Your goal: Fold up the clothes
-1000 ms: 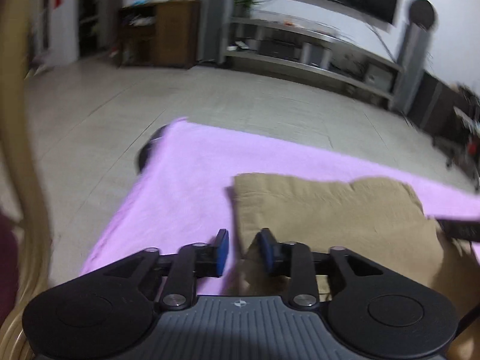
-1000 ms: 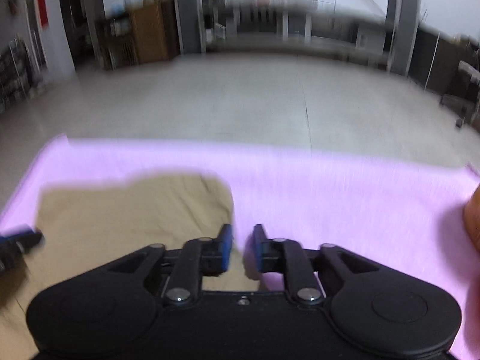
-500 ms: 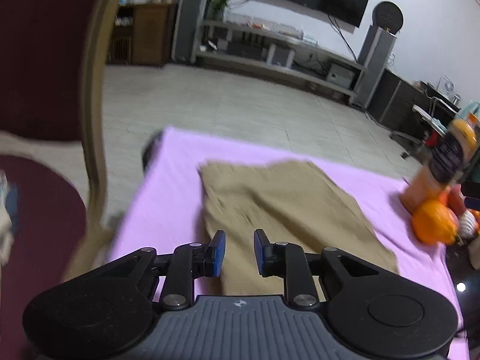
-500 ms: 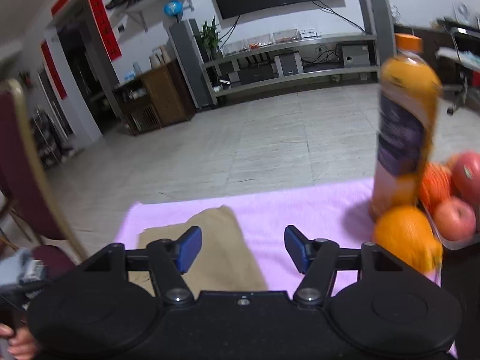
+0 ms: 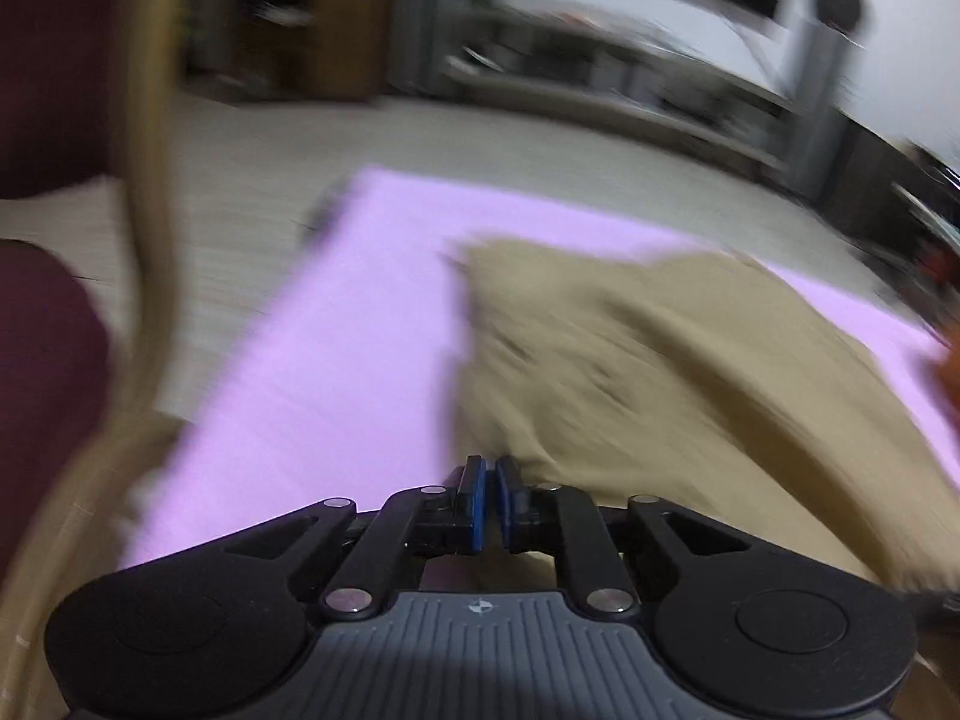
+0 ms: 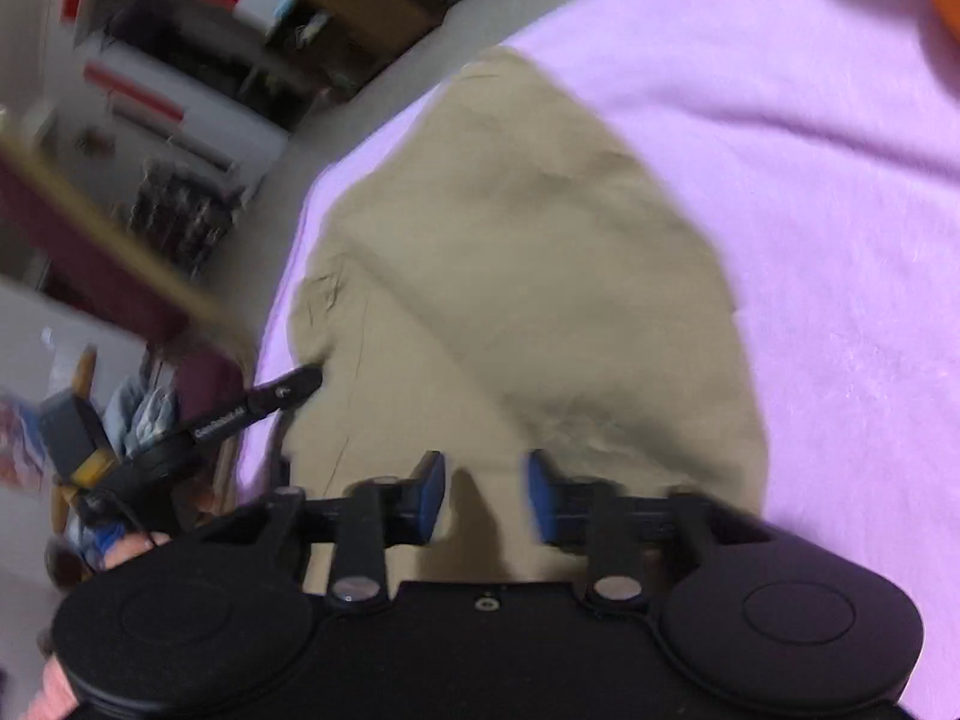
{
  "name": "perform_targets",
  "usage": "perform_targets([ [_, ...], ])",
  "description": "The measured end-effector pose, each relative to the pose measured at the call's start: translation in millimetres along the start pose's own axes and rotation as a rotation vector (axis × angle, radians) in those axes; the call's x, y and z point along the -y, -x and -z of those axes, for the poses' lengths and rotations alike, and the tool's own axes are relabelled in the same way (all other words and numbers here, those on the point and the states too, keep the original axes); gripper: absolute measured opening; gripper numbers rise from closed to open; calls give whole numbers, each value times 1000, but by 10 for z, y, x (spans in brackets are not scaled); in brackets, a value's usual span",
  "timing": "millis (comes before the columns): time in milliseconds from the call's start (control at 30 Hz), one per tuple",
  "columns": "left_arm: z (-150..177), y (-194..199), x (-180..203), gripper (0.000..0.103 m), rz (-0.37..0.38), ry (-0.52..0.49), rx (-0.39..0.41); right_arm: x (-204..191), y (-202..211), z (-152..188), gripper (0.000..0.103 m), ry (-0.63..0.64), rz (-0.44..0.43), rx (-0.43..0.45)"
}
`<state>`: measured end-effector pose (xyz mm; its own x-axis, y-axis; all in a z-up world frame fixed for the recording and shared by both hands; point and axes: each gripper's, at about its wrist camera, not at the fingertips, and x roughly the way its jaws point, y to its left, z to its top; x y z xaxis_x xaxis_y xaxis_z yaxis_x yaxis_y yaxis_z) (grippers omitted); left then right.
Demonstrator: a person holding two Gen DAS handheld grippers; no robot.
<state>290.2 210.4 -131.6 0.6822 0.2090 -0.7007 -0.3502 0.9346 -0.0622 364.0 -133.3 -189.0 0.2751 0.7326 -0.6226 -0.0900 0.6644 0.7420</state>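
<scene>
the left gripper is clenched, blue pads nearly touching, at the near left edge of the tan folded garment; whether cloth is pinched cannot be told. the right gripper is released, jaws apart over the garment's near edge. the garment lies on a pink cloth ahead of both grippers.

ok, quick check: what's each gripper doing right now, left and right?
Left gripper: closed at the tan garment's edge; whether it pinches cloth cannot be told.
Right gripper: open above the garment, holding nothing.
</scene>
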Motion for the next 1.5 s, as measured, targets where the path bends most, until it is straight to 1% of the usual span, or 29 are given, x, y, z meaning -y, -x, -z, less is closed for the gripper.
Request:
perform_targets([
  [33, -37, 3, -27, 7, -25, 16, 12, 107, 53, -56, 7, -51, -10, 63],
  [100, -111, 13, -81, 7, -72, 48, 35, 233, 239, -133, 7, -94, 28, 206],
  [133, -141, 62, -107, 7, -40, 69, 30, 263, 337, -161, 9, -106, 46, 256],
  [200, -181, 242, -54, 8, 40, 47, 31, 245, 488, -199, 18, -110, 31, 306],
  [233, -201, 332, -27, 10, 80, 35, 31, 228, 559, -217, 28, -110, 19, 326],
  [267, -208, 409, 39, 17, 137, 6, 25, 197, 599, -226, 30, -105, -4, 332],
  [333, -133, 507, 142, 19, 303, -51, -35, 112, 593, -233, 30, -83, -64, 301],
  [400, -8, 558, 249, 18, 473, -108, -113, 17, 479, -239, 30, -52, -123, 216],
  [500, 228, 459, 369, 12, 546, -218, -187, -90, 172, -174, 30, -4, -170, 42],
  [533, 277, 420, 355, 12, 528, -239, -180, -119, 71, -132, 30, 10, -165, -11],
  [567, 324, 382, 340, 11, 509, -259, -171, -105, -4, -116, 30, 15, -143, -42],
  [600, 312, 368, 309, 12, 514, -252, -176, -64, -61, -117, 29, 14, -110, -59],
  [633, 297, 356, 277, 12, 520, -244, -182, -23, -119, -117, 12, 13, -77, -75],
  [667, 282, 344, 246, 12, 526, -235, -187, 59, -132, -135, 0, -9, -63, -74],
  [767, 238, 307, 152, 12, 544, -210, -204, 348, 116, -251, 0, -133, -27, 41],
  [800, 256, 364, 155, 12, 522, -222, -204, 404, 223, -273, 0, -162, -25, 75],
  [833, 262, 428, 156, 12, 485, -228, -201, 434, 338, -283, 0, -183, -29, 103],
  [867, 248, 542, 129, 9, 422, -237, -189, 409, 469, -267, 8, -183, -5, 142],
  [900, 245, 649, 129, 9, 332, -257, -167, 349, 610, -234, 13, -169, 37, 187],
  [933, 239, 775, 122, 9, 265, -262, -142, 278, 738, -204, 17, -155, 56, 221],
  [967, 233, 912, 76, 10, 238, -231, -111, 200, 858, -175, 16, -141, 61, 247],
  [1000, 224, 1034, -2, 10, 243, -177, -93, 128, 978, -138, 16, -127, 58, 268],
  [1133, 355, 1499, -205, 10, 372, 35, -81, -125, 1430, 177, 19, -65, 24, 307],
  [1233, 640, 1759, -215, 10, 469, 94, -95, -300, 1781, 556, 26, -11, -21, 319],
  [1300, 879, 1930, -128, 11, 482, 75, -88, -371, 1984, 860, 34, 16, -58, 315],
  [1367, 1141, 2086, -40, 21, 478, 50, -88, -332, 2001, 1142, 42, 6, -63, 277],
  [1400, 1273, 2159, -13, 22, 472, 38, -93, -301, 1989, 1279, 43, -4, -61, 255],
  [1433, 1391, 2208, 27, 27, 469, 27, -105, -269, 1976, 1417, 43, -13, -60, 232],
  [1500, 1594, 2281, 42, 30, 465, 36, -129, -196, 1916, 1668, 43, -36, -50, 183],
])
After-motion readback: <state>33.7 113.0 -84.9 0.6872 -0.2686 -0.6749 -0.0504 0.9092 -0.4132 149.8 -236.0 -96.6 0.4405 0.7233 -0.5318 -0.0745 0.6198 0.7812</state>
